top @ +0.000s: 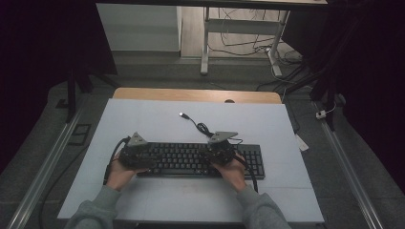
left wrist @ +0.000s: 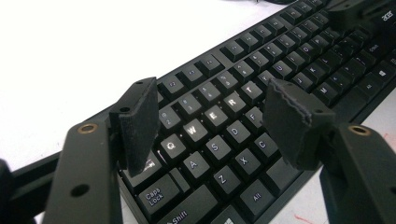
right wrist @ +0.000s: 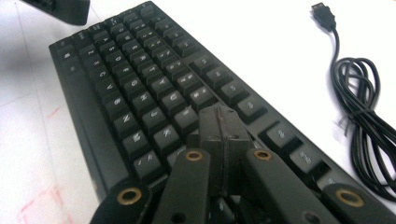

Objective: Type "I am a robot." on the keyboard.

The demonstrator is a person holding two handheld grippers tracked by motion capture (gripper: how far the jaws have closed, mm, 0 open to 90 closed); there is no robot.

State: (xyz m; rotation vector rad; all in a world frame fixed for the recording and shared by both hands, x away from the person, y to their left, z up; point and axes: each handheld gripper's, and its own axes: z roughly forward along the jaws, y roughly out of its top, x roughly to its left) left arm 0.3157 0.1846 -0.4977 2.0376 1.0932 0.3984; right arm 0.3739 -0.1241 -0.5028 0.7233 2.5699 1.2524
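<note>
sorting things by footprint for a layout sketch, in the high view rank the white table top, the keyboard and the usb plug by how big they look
1. white table top, largest by far
2. keyboard
3. usb plug, tiny

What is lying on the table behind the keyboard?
Behind the keyboard lies its black cable, bundled in a loose coil, with the USB plug free on the white table. Where the cable joins the keyboard is hidden by the right tool.

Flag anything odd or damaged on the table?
The keyboard lies square and looks intact. Its USB cable is unplugged, loosely coiled behind it, with the plug lying free on the table. The left gripper has a ragged edge on one jaw pad. Faint red marks on the table.
</note>
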